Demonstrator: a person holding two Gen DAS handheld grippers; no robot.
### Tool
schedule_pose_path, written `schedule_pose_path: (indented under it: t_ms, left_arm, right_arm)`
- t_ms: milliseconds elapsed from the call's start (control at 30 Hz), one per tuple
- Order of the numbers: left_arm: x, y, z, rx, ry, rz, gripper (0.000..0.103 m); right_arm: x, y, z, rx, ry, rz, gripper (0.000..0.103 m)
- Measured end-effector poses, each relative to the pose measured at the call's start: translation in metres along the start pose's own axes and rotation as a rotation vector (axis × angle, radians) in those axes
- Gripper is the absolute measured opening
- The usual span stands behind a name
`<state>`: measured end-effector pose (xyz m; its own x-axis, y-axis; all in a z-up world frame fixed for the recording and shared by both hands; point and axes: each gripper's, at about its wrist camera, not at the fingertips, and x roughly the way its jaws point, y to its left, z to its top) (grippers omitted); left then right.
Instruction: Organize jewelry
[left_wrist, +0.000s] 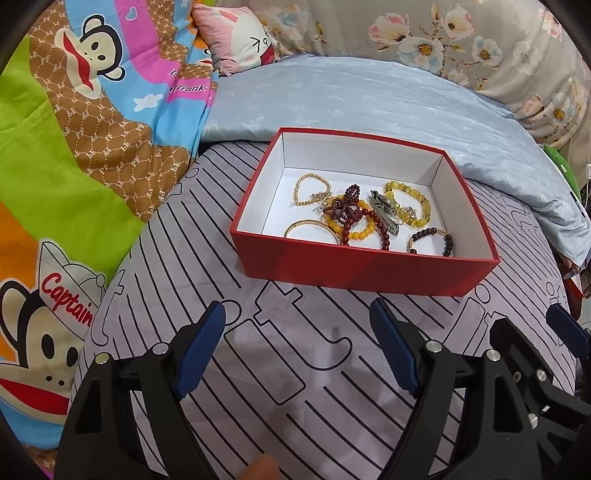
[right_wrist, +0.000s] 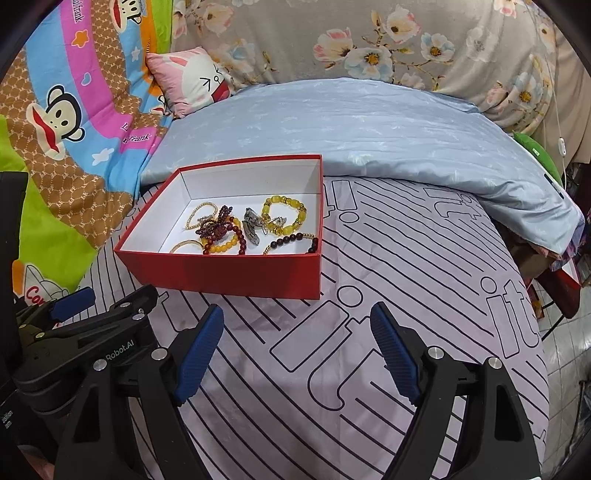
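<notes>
Holding bracelets (left_wrist: 369, 218), red box (left_wrist: 364, 271) on bed; both grippers (left_wrist: 297, 347) (right_wrist: 297, 350) spread, empty.

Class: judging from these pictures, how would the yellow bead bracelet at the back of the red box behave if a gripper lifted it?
The yellow bead bracelet would probably sag, being strung beads. The round beads look smooth, perhaps slippery. It touches the silver piece, so that might drag along.

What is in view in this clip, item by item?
Red cardboard box: one, white inside, open, on the striped sheet.
Beaded bracelets: several, yellow, dark red, gold, tangled in the box.
Plain gold bangle: one, box's near left.
Grey striped bedsheet: one, under the box.
Light blue quilt: one, behind the box.
Cartoon monkey blanket: one, multicoloured, left.
Pink cartoon pillow: one, far left.
Left tongs: black, blue pads, open, empty.
Right tongs: same, open, empty.
</notes>
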<state>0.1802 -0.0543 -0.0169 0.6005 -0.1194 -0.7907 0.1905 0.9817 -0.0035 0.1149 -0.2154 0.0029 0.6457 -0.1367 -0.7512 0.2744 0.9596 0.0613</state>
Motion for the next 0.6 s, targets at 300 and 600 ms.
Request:
schedule_pose_path:
  t_ms: [300,600]
  left_arm:
    - [-0.0022,-0.0013,0.0049,0.006,-0.016,0.013,0.076]
    - [0.0000,0.0001,0.0048,-0.001,-0.012,0.011,0.077]
  right_arm:
    - [-0.0008,-0.0006,0.0035,0.014,-0.006,0.004,0.079]
    - [0.0006,-0.0019,0.0030,0.023,-0.004,0.007,0.079]
